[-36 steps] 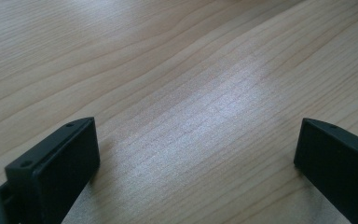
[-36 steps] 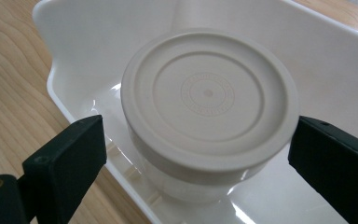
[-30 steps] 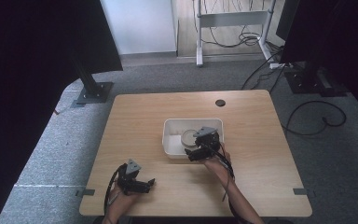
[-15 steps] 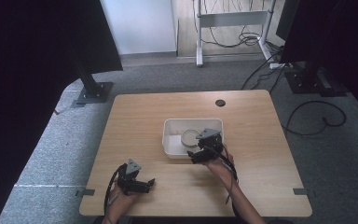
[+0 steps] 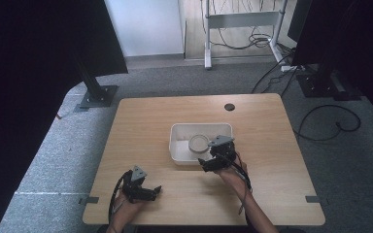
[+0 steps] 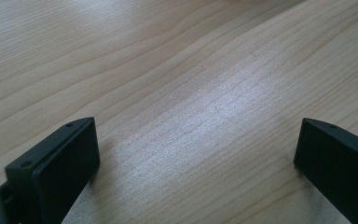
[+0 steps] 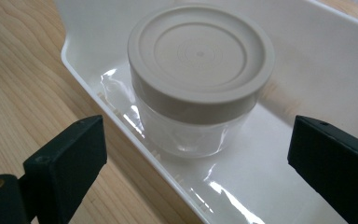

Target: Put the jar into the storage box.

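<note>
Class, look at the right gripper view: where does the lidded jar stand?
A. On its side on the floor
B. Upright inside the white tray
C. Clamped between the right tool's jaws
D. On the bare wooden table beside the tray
B. The jar stands upright on the floor of the white tray, with its lid on; the right tool has its jaws wide open, apart from it.
</note>
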Demonstrator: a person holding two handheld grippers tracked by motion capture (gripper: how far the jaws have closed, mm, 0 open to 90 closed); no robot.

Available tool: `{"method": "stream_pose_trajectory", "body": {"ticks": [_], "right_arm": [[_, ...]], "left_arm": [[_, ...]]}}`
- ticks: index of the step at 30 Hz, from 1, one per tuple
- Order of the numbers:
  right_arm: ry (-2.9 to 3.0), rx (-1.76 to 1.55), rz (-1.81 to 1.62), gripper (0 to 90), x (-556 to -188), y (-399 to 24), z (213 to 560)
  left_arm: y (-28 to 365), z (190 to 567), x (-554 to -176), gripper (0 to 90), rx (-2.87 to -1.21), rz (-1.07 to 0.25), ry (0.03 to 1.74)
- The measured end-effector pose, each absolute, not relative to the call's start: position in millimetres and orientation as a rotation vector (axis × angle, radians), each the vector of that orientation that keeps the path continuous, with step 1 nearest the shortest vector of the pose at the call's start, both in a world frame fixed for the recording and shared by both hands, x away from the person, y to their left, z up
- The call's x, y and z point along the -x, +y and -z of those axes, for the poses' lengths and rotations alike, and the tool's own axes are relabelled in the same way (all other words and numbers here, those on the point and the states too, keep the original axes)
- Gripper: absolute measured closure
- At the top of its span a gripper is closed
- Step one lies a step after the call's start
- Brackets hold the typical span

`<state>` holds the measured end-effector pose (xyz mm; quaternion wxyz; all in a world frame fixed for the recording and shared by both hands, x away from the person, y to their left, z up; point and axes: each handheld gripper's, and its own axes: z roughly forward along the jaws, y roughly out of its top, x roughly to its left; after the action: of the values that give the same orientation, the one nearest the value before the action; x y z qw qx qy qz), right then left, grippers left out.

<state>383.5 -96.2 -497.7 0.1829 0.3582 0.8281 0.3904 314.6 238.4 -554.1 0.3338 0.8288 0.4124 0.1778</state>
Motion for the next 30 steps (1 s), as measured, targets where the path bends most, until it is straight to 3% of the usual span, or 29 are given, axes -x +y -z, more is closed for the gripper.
{"method": "stream_pose_trajectory", "body": {"ticks": [30], "right_arm": [[2.331,-1.007,-1.1,4.8,-364.1,-122.0,504.8]], "left_arm": [[238.1,554.3,-314.6,0.0,-2.159,-0.463,1.08]]}}
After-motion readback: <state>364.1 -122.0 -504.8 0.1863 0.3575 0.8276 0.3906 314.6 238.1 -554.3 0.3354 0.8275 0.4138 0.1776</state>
